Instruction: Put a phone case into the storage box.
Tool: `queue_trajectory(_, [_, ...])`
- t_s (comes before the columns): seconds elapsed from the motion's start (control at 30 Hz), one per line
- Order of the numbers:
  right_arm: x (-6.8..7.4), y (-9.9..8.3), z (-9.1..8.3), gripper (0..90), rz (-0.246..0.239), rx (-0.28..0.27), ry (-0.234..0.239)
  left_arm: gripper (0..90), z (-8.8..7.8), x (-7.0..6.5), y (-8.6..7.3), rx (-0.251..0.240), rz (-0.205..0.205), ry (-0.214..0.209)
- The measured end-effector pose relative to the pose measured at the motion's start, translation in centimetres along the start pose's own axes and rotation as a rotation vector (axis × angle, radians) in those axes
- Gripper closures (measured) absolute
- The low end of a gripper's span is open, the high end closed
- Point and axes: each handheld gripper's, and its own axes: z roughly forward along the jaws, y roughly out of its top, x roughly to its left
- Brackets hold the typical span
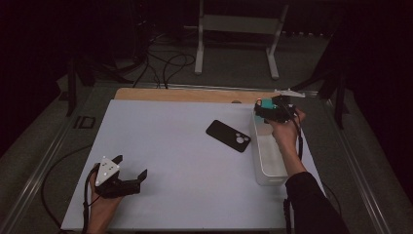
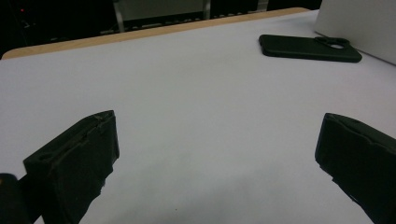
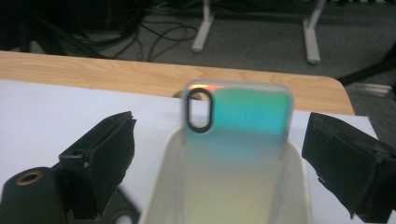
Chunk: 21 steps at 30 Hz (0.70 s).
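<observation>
In the high view the right tongs [image 1: 267, 108] hang over the far end of a translucent white bin [image 1: 267, 161] that stands along the right edge of the white surface [image 1: 170, 161]; from this camera only a small teal patch shows under them. The right gripper view makes it clear: an iridescent phone case [image 3: 238, 121], teal at the top and yellowish lower down, with an oval camera opening at its upper left, leans upright in the bin, and its top edge rises above the bin's far rim. The jaws stand spread wide, one on each side of the case and apart from it, so the pads do not press on it. The left tongs [image 1: 129, 168] rest near the front left of the surface, also spread wide with nothing between them, as the left gripper view shows. A black phone case [image 1: 228, 135] lies flat just left of the bin; the left gripper view shows it far off, near the bin wall, with its camera cutout toward the bin.
</observation>
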Motion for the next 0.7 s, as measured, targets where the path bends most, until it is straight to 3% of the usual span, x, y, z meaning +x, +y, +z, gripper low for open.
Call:
queue_trajectory(0.17, [0.7, -0.3, -1.4, 9.5, -0.039, -0.028, 0.044, 0.2, 0.0, 0.0, 0.0, -0.001, -0.001, 0.000])
queue_trajectory(0.2, [1.2, -0.6, -2.2, 9.5, -0.058, -0.042, 0.079, 0.2, 0.0, 0.0, 0.0, -0.001, -0.002, 0.000])
queue_trajectory(0.33, [2.1, -1.3, -4.0, 9.6, -0.094, -0.076, 0.142, 0.2, 0.0, 0.0, 0.0, 0.000, -0.003, 0.000])
queue_trajectory(0.43, [2.4, -1.7, -4.7, 9.6, -0.101, -0.091, 0.167, 0.2, 0.0, 0.0, 0.0, -0.001, -0.001, 0.001])
queue_trajectory(0.53, [3.2, -3.2, -6.6, 9.7, -0.108, -0.119, 0.225, 0.2, 0.0, 0.0, 0.0, -0.001, -0.004, 0.001])
queue_trajectory(0.7, [3.9, -4.8, -7.9, 9.6, -0.140, -0.144, 0.250, 0.2, 0.0, 0.0, 0.0, 0.000, -0.003, 0.000])
